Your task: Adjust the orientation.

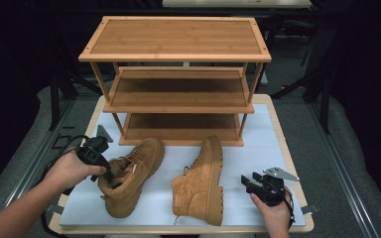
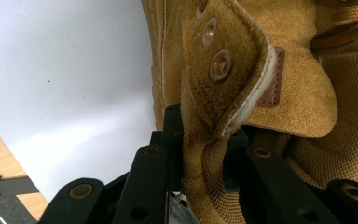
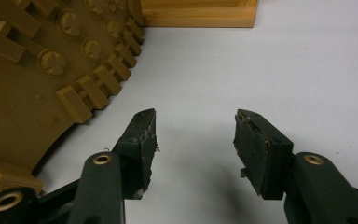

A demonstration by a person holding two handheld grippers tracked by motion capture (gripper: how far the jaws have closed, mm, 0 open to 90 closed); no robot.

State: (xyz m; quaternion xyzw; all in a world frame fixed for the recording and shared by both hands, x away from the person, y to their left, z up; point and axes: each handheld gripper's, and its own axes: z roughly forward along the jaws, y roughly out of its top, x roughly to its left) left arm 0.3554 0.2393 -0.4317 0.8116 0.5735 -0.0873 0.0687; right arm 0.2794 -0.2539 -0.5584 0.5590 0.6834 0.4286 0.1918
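Two tan suede boots lie on the white mat (image 1: 258, 148). The left boot (image 1: 134, 173) stands upright with its toe toward the rack. My left gripper (image 1: 107, 174) is at its ankle opening. In the left gripper view the jaws of the left gripper (image 2: 204, 135) pinch the boot's suede collar (image 2: 242, 70), one jaw outside and one inside. The right boot (image 1: 203, 181) lies on its side, sole facing right. My right gripper (image 1: 246, 182) rests open on the mat just right of it, nothing between its pads (image 3: 144, 140), with the lugged sole (image 3: 32, 84) to its left.
A three-shelf bamboo shoe rack (image 1: 178, 94) stands at the back of the mat, its bottom edge (image 3: 198, 16) showing in the right gripper view. Bare mat (image 3: 284, 70) lies ahead of the right gripper. The table's wooden rim (image 1: 287, 144) borders the mat.
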